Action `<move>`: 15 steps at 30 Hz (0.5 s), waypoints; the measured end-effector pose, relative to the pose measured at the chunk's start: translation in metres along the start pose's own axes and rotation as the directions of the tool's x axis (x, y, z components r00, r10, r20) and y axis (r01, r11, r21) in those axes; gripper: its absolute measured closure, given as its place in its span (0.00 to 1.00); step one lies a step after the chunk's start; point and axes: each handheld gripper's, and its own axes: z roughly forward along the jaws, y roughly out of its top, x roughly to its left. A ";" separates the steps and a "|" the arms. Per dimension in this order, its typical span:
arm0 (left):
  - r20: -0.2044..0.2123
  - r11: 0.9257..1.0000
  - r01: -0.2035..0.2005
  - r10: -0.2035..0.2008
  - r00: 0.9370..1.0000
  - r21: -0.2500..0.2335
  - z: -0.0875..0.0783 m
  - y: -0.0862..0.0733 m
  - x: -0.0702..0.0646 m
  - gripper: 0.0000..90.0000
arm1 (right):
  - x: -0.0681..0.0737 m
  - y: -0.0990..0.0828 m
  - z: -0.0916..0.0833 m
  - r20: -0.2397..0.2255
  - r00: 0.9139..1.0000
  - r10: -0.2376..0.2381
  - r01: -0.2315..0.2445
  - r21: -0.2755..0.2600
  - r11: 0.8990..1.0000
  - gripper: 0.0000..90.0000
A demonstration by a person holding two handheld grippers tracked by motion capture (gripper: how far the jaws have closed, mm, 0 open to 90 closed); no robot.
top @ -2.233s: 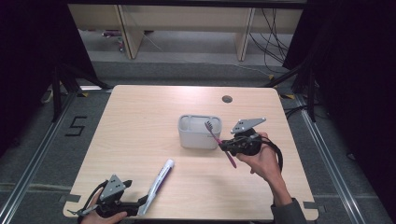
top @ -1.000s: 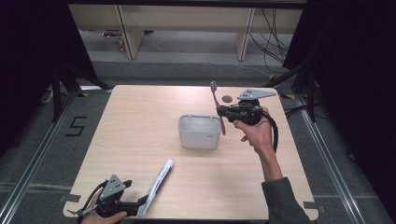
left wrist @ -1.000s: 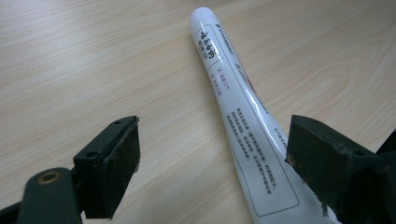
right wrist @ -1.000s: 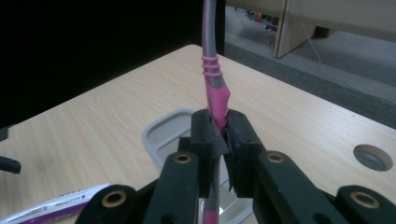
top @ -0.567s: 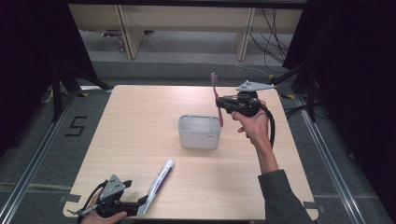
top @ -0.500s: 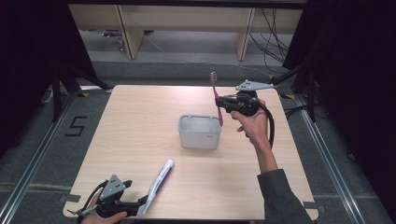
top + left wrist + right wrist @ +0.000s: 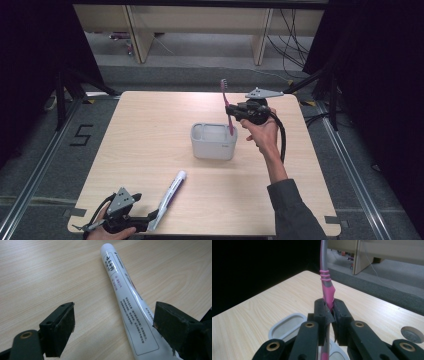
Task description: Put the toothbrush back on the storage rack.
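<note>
While we hold the toothbrush upright over the holder, this is how things stand:
Right claw (image 7: 234,111): clamped on the pink toothbrush (image 7: 227,107) at its handle, bristles up, right of centre in the high view
Toothbrush tip: low end at or just inside the right compartment of the grey holder (image 7: 214,148); we cannot tell whether it touches bottom
Left claw (image 7: 113,327): jaws wide, straddling the white toothpaste tube (image 7: 125,297), pads not pressing it
Toothpaste tube: flat on the worktop (image 7: 150,130), lower left of the high view, well apart from the holder
Done: toothbrush lifted and brought to the holder
Left: we judge lowering and releasing the brush, then gripping the tube and bringing it over
</note>
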 end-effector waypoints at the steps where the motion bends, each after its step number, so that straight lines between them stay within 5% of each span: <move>1: 0.000 1.000 0.001 -0.001 1.000 0.001 0.000 0.000 0.000 0.19 | -0.003 -0.002 0.002 0.007 1.000 -0.024 0.024 -0.009 1.000 0.92; 7: -0.001 1.000 0.000 0.000 1.000 0.002 0.000 0.000 0.000 0.19 | -0.007 -0.010 0.007 0.000 1.000 0.025 -0.025 -0.010 1.000 0.92; 15: 0.000 1.000 0.001 -0.001 1.000 -0.001 0.000 0.000 0.000 0.19 | -0.009 -0.018 0.013 0.008 1.000 0.022 -0.022 -0.006 1.000 0.92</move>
